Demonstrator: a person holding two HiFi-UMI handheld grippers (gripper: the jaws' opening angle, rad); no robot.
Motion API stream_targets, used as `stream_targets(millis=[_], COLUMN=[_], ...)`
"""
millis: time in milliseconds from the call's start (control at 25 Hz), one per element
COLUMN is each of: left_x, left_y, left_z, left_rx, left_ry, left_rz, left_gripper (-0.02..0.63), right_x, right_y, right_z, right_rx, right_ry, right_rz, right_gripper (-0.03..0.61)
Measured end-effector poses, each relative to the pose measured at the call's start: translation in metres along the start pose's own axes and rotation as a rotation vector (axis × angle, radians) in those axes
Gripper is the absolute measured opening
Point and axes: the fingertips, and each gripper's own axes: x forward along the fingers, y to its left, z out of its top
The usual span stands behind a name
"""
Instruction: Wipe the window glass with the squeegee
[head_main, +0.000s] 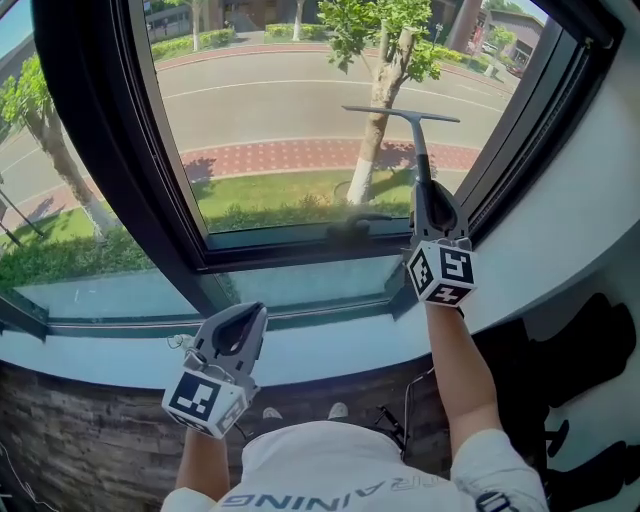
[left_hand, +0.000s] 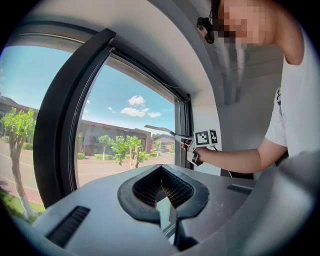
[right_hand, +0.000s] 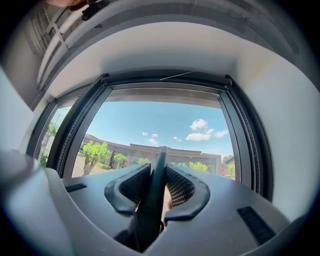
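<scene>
**Squeegee raised to the pane, ready for a stroke**

The slim, dark, T-shaped squeegee (head_main: 402, 114) is up at the right part of the clear window glass (head_main: 280, 95), with its handle clenched between the jaws of the right gripper (head_main: 428, 192). Whether the blade touches the pane cannot be told. The tool looks light and stiff, probably with a soft wiping edge. The handle, well below the blade, seems the right place to hold it, though so narrow a shaft may twist under pressure. The left gripper (head_main: 256, 313), closed on nothing, hangs over the pale window sill (head_main: 330, 350) below the black window frame (head_main: 165, 190).
</scene>
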Motion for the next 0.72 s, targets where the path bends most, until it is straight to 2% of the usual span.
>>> stream_targets(millis=[720], left_x=[0.005], left_y=[-0.012], left_z=[-0.011], left_rx=[-0.041], left_ry=[0.054], left_rz=[-0.030], left_gripper=[0.017], right_x=[-0.033], right_y=[0.001], right_z=[-0.090], right_rx=[0.015], right_ry=[0.128], right_rz=[0.011], right_gripper=[0.100])
